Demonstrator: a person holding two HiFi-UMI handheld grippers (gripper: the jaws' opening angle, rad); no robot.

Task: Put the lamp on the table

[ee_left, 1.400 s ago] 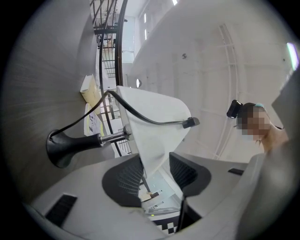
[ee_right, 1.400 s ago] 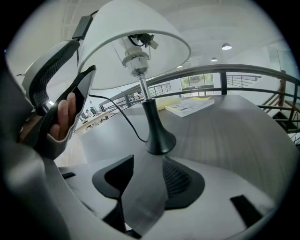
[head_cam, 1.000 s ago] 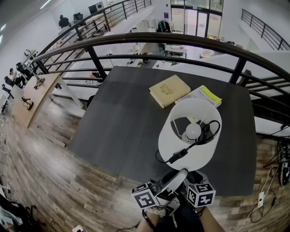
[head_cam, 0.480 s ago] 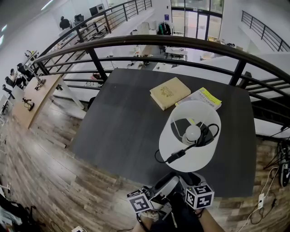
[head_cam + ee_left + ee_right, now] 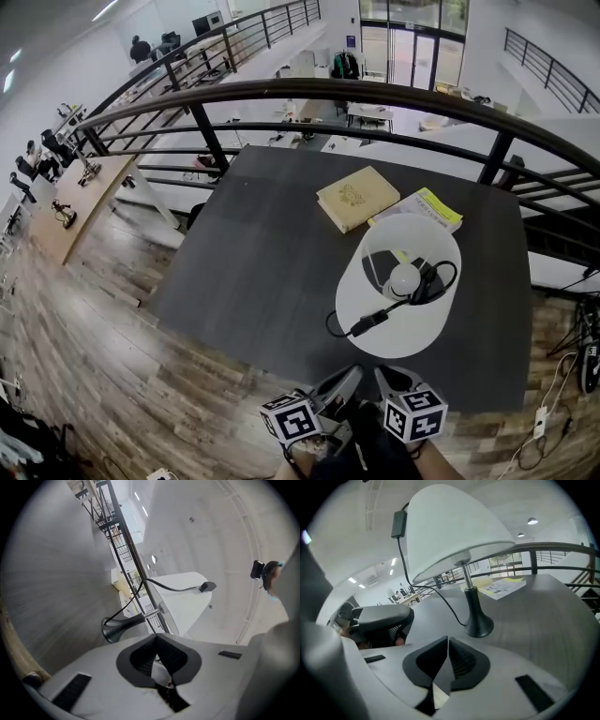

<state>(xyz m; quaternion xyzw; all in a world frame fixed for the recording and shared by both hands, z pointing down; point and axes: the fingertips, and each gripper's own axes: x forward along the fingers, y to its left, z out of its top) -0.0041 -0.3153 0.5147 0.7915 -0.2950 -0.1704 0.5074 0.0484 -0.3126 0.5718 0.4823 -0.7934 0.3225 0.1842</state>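
Lamp is standing upright on the table, by its near edge. Left gripper and right gripper are hovering just off that same edge. Their jaws have just been closing and are pressed together on nothing. Judged: back straight away, avoiding the cord.

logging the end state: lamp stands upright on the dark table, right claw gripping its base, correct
No: the lamp stands upright on the dark table, but the right claw has just closed on nothing, short of the base; the right gripper view shows it.
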